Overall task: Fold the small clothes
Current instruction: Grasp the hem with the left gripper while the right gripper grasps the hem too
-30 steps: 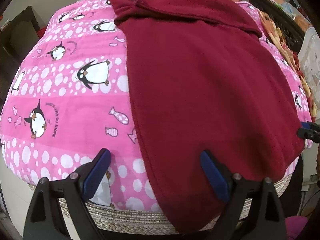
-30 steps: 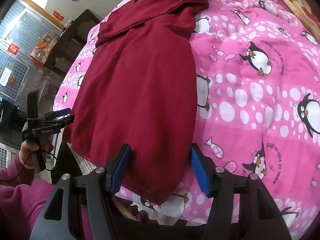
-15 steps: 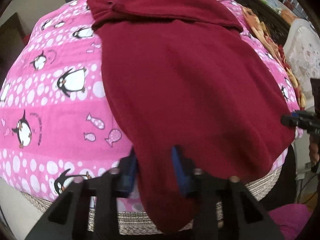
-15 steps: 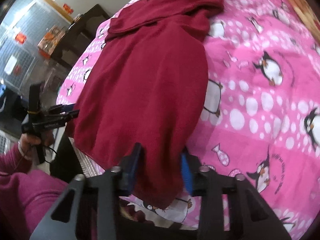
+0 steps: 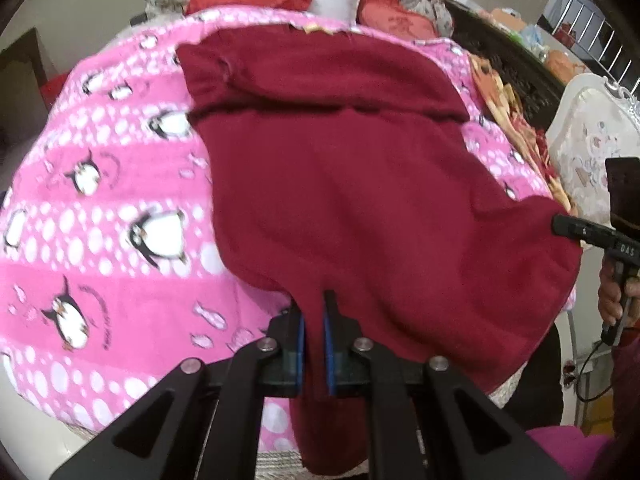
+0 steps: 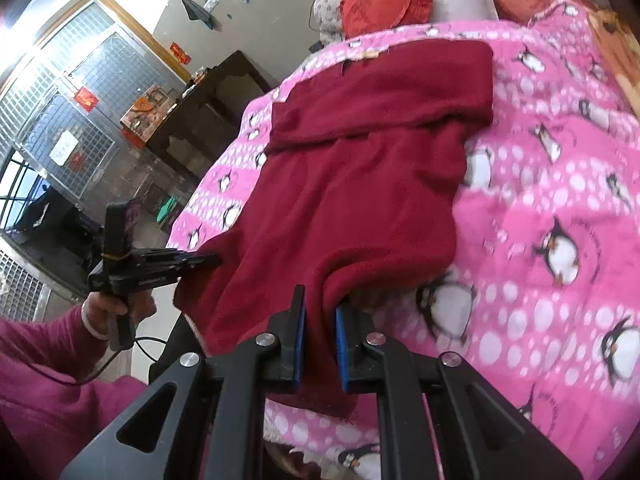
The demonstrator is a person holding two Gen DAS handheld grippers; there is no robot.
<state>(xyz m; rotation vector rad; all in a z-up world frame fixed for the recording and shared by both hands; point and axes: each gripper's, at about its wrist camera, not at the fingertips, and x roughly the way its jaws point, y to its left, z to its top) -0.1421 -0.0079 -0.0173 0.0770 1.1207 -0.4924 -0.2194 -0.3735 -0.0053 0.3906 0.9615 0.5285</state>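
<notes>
While the pink penguin blanket [image 5: 120, 280] covers the whole bed, the dark red garment [image 5: 340, 168] lies lengthwise on it, top part folded over at the far end, near hem lifted off the bed edge. Both tools pinch that hem: the left gripper [image 5: 314, 344] has just clamped one corner, and the right gripper [image 6: 320, 344] bites the other. Thick fleece could slip free if either corner is pulled unevenly, skewing the fold.
</notes>
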